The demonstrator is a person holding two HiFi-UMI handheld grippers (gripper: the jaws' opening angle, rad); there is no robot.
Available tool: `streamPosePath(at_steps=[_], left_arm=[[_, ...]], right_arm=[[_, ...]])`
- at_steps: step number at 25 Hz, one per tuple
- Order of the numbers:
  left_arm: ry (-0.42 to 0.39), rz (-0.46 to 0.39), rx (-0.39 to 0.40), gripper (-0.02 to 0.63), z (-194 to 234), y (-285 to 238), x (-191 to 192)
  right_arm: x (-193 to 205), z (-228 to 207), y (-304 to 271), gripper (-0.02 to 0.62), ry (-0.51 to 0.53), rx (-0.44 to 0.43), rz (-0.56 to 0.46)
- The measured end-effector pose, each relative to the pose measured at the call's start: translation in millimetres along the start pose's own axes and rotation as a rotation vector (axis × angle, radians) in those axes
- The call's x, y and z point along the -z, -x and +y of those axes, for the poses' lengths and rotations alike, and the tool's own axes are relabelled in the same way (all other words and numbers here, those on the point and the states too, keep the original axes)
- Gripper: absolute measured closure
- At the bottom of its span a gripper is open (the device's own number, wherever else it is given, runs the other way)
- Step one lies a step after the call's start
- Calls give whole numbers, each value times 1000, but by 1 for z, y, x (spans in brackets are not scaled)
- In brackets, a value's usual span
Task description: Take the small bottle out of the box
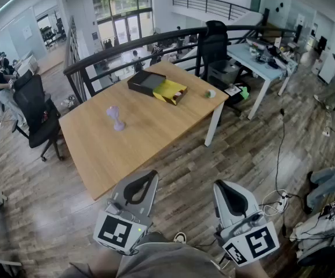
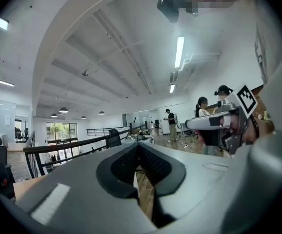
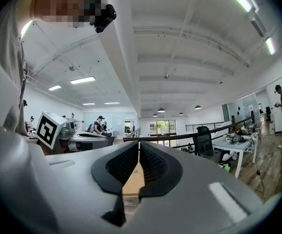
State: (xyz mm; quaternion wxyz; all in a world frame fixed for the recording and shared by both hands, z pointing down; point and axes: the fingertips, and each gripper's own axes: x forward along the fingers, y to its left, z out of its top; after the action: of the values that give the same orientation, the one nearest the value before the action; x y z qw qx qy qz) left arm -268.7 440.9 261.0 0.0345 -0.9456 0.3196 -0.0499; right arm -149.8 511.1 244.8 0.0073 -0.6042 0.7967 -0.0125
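On the wooden table (image 1: 133,143) a black box (image 1: 146,82) lies near the far edge, with a yellow flap (image 1: 171,91) folded open to its right. I cannot make out a bottle inside it from here. Both grippers hover level over the floor, short of the table's near edge and far from the box. My left gripper (image 1: 148,176) (image 2: 139,148) has its jaws pressed together with nothing between them. My right gripper (image 1: 221,186) (image 3: 139,146) is also shut and empty.
A pale purple hourglass-shaped object (image 1: 116,119) stands on the table's left half, and a small green item (image 1: 210,94) sits near its right edge. A black office chair (image 1: 40,117) stands to the left, a black railing (image 1: 156,42) runs behind, and a white desk (image 1: 260,62) is at the back right.
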Motion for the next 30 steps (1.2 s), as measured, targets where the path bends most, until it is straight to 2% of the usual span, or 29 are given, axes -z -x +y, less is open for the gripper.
streamPosePath(at_steps=[4, 9, 14, 18, 19, 20, 21, 23, 27, 30], left_arm=[[-38, -27, 8, 604, -3, -1, -1], [10, -5, 21, 604, -8, -7, -4], [-2, -54, 47, 604, -14, -7, -6], [-3, -66, -1, 604, -11, -5, -2], [9, -55, -18, 565, -8, -6, 1], [24, -40, -31, 446, -4, -8, 5], [40, -27, -40, 383, 0, -9, 7], [60, -23, -53, 374, 7, -11, 8], [26, -34, -51, 367, 11, -21, 5], [40, -59, -54, 368, 16, -33, 1]], right_arm=[[-1, -2, 5, 578, -2, 7, 2], [-3, -4, 3, 578, 15, 10, 6], [5, -7, 8, 578, 21, 12, 27], [15, -5, 15, 578, 9, 4, 46], [16, -5, 17, 578, 3, 2, 49], [17, -5, 18, 578, -4, 2, 53], [18, -7, 19, 577, -11, 3, 56], [22, -11, 19, 578, -20, 8, 63], [27, -20, 10, 577, -13, 20, 74], [26, -29, 0, 577, -13, 24, 75]])
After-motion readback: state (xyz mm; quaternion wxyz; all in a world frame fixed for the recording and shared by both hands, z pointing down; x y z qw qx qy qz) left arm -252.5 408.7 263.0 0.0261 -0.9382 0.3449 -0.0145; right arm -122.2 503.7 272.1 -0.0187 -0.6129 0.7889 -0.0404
